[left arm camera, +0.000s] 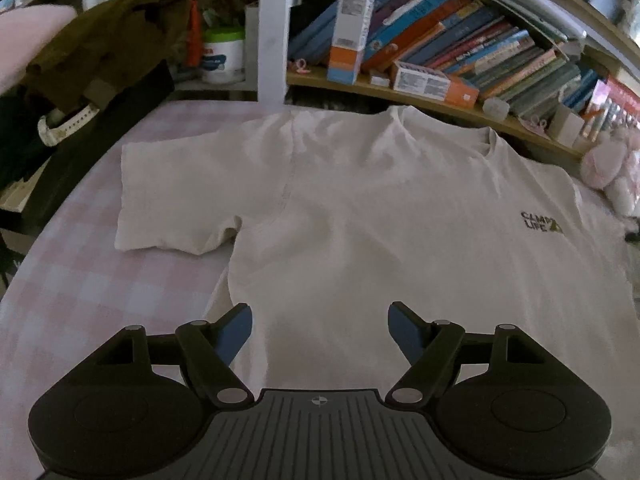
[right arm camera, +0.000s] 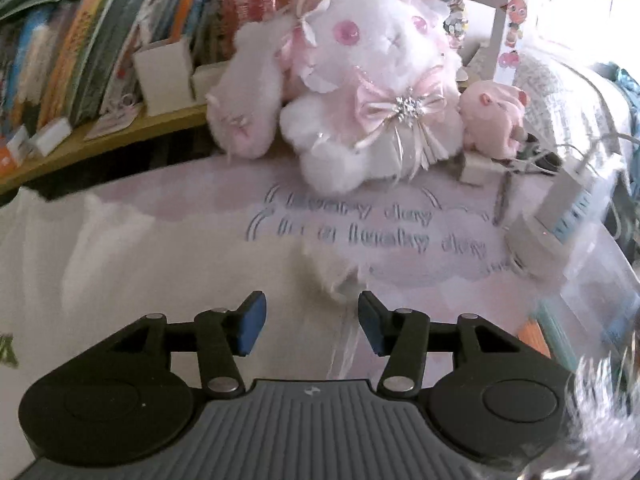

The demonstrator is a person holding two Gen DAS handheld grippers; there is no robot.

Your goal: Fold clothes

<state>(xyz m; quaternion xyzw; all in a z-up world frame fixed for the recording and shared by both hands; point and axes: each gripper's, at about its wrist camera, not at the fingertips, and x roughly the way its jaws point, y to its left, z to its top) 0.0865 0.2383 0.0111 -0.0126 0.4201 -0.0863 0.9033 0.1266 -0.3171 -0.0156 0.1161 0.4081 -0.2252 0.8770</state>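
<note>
At the far left of the left wrist view, a brown garment (left arm camera: 108,40) is heaped on a dark stand with a white watch strap (left arm camera: 66,124) hanging below it, and beside it stands a green-lidded tub (left arm camera: 223,56). A white T-shirt (left arm camera: 360,208) lies spread flat on a pink checked cover (left arm camera: 92,280), neck toward the far shelf, its left sleeve out to the side and a small "CAMP LIFE" print (left arm camera: 540,222) on the chest at the right. The left gripper (left arm camera: 320,330) hangs over the shirt's near hem with its blue-padded fingers (left arm camera: 236,334) wide apart, holding nothing; whether they touch the cloth cannot be told. Along the far edge a wooden shelf (left arm camera: 400,94) carries leaning books (left arm camera: 480,52). In the right wrist view, which is blurred, the shirt fills the left and near part of the surface, its right sleeve end (right arm camera: 332,276) lying just beyond the right gripper (right arm camera: 312,324), whose fingers (right arm camera: 252,328) are also apart and empty. Farther off, the cover bears printed lettering (right arm camera: 368,228), a white and pink plush rabbit (right arm camera: 368,92) sits against the shelf, a small pink plush (right arm camera: 492,118) is beside it on the right, and a charger with cables (right arm camera: 560,208) lies at the far right.
</note>
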